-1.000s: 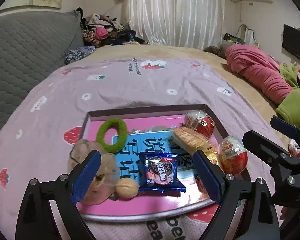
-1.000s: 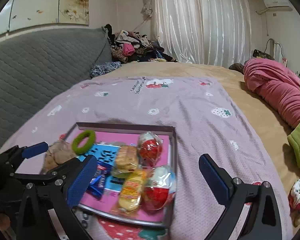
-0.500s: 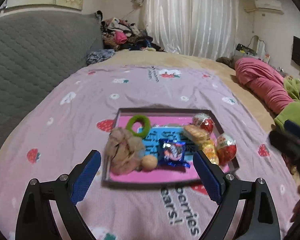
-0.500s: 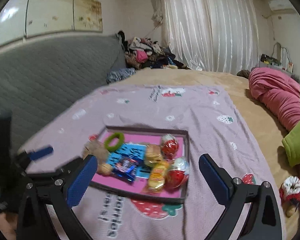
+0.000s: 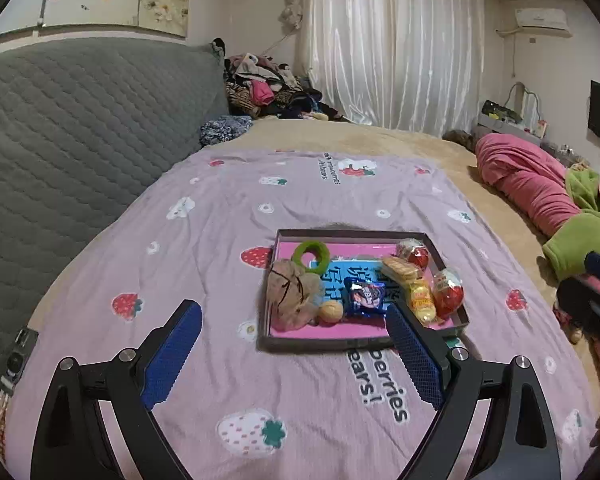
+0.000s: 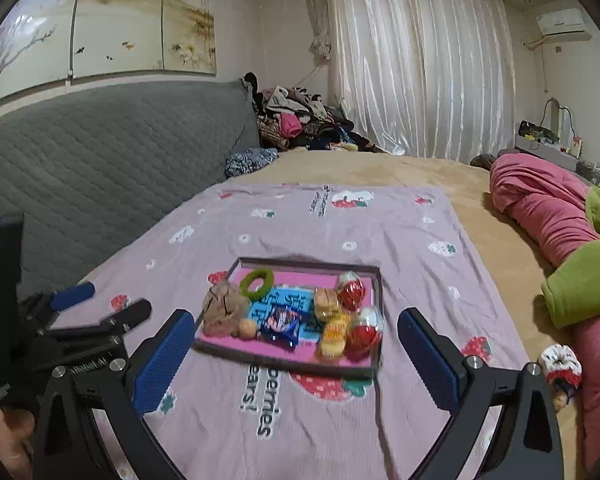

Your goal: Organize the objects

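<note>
Your left gripper [image 5: 292, 354] and right gripper [image 6: 296, 356] both hang wide open and empty above the lilac strawberry-print blanket [image 5: 204, 216]. The shallow dark-rimmed tray with a pink floor [image 5: 360, 346] lies straight ahead of both, long side across your view, snacks and toys inside. Your left gripper looks slightly nearer; its right finger overlaps the tray's near rim.

My room is evenly, softly lit, with pale light glowing through the curtains [image 5: 392, 48] ahead. Shadows are faint. Both fisheye views bend hard at the dark rounded corners. My right view smears slightly around the tray [image 6: 288, 364]; the left view stays sharp.
</note>
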`<control>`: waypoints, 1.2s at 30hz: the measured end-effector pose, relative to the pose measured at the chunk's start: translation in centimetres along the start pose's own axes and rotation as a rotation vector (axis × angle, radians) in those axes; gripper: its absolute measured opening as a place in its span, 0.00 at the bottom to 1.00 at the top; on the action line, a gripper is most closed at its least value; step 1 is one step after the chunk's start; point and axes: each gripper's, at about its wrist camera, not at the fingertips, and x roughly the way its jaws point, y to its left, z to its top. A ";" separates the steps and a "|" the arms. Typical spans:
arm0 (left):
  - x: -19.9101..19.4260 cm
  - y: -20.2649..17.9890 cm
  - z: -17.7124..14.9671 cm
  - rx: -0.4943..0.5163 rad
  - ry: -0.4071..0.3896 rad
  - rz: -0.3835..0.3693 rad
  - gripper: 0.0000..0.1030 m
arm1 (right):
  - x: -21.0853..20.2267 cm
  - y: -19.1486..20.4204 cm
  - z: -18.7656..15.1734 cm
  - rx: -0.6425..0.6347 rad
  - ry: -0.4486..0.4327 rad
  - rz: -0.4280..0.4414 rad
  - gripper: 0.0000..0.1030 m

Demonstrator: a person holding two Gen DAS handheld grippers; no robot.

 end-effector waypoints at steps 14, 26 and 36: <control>-3.9 0.9 -3.7 0.009 -0.008 0.011 0.91 | -2.9 0.7 -3.9 -0.008 0.035 -0.037 0.99; -6.1 0.4 -6.4 0.025 -0.031 -0.014 0.91 | -4.4 0.3 -6.4 0.015 0.058 -0.033 0.99; -5.0 0.0 -9.0 0.031 -0.007 -0.027 0.91 | -4.1 0.1 -8.1 0.005 0.070 -0.041 0.99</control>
